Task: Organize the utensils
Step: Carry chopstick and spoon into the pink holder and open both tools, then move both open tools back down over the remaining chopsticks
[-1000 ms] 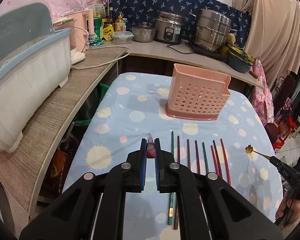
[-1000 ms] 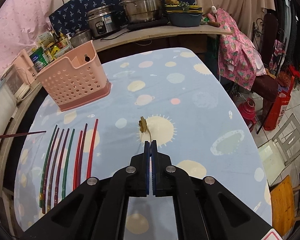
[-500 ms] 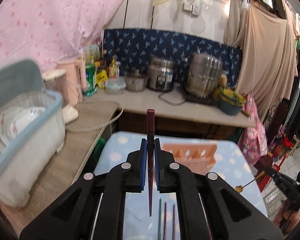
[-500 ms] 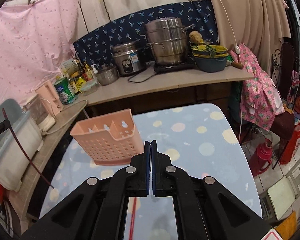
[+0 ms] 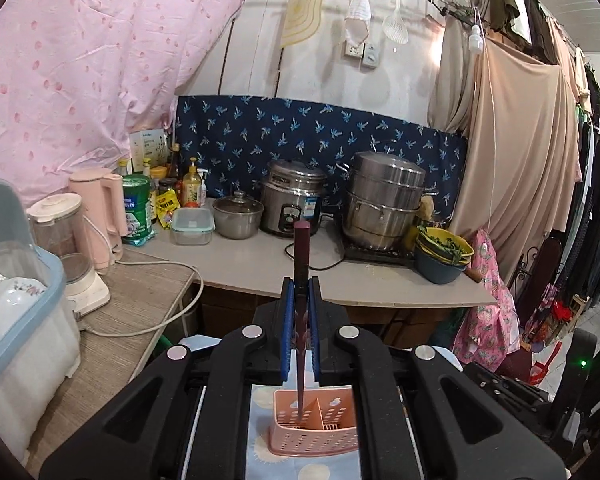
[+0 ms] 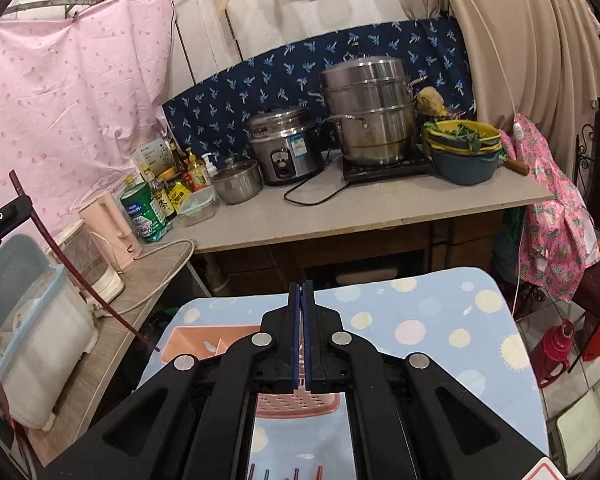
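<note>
My left gripper (image 5: 301, 292) is shut on a dark maroon chopstick (image 5: 301, 320), held upright with its lower tip in or just above the left compartment of the pink perforated utensil holder (image 5: 315, 428). From the right wrist view the same chopstick (image 6: 80, 276) slants down toward the holder (image 6: 192, 340). My right gripper (image 6: 301, 296) is shut above the holder; the small gold spoon it held earlier is hidden behind its fingers. The tips of several chopsticks (image 6: 286, 472) lie on the table at the bottom edge.
The table has a blue spotted cloth (image 6: 440, 320). A counter (image 5: 340, 272) behind holds a rice cooker (image 5: 294, 204), steamer pots (image 5: 384, 200) and bottles. At the left are a blender (image 5: 70, 252) and a dish bin (image 5: 16, 320).
Both grippers rose and tilted up from the table. The left one lifted the maroon chopstick upright and brought its tip to the pink holder. The right one moved over the holder.
</note>
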A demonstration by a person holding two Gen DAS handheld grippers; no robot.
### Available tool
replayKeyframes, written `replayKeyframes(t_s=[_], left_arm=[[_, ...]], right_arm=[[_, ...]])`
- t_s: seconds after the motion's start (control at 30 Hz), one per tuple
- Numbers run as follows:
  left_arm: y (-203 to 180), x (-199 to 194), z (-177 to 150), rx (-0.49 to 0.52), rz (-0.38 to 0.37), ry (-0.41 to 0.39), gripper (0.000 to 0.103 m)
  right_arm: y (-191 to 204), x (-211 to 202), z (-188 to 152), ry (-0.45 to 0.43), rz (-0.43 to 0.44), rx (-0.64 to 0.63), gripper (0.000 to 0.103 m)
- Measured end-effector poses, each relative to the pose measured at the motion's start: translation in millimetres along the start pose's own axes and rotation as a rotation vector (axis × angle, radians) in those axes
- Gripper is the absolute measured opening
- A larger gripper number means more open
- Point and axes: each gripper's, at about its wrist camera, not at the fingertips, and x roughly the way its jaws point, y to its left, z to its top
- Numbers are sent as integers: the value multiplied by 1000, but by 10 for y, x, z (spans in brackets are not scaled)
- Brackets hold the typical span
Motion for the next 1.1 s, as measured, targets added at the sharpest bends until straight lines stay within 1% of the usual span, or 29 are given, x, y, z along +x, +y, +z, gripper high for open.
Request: replayKeyframes(t_s=[0.23,0.33,0.43,0.47,0.5,0.53,0.6,0.67,0.7,0.73,0.8,0.9,1.0,1.1], left_arm=[[63,385,-236,5,14,70,7],[128,477,-307,-2,23,98,8],[198,516,-321,-13,30,119,10],[210,508,-321,-12,41,118,12],[217,496,-321,-11,46,114,20],[225,486,-321,-13,49,110,31],[235,417,-305,-14,63,94,41],[232,320,-296,-4,71,80,49],[232,270,-296,-1,79,74,56],[233,221,-298,2,80,69,60],[245,104,-318,7,86,67,64],[273,-67,-402,10,95,79,65],[337,-235,-584,16,105,104,66],[411,-376,-830,17,123,143,66]], right_arm=[[-20,390,-117,70,-22,4,2],[-50,453,-137,78,-34,4,3],[-64,420,-127,61,-41,7,5],[-72,392,-113,53,-39,10,6],[-69,347,-92,42,-39,11,9],[-69,314,-90,31,-41,10,11],[-54,199,-53,8,-36,12,19],[-34,61,-11,-16,-31,9,24],[-22,-17,-5,-28,-28,8,28],[-9,-94,-2,-39,-24,8,30],[12,-238,-11,-49,-18,8,37],[38,-449,-130,-49,-19,1,40],[23,-633,-357,-31,-25,3,43],[-10,-787,-665,3,-42,10,44]])
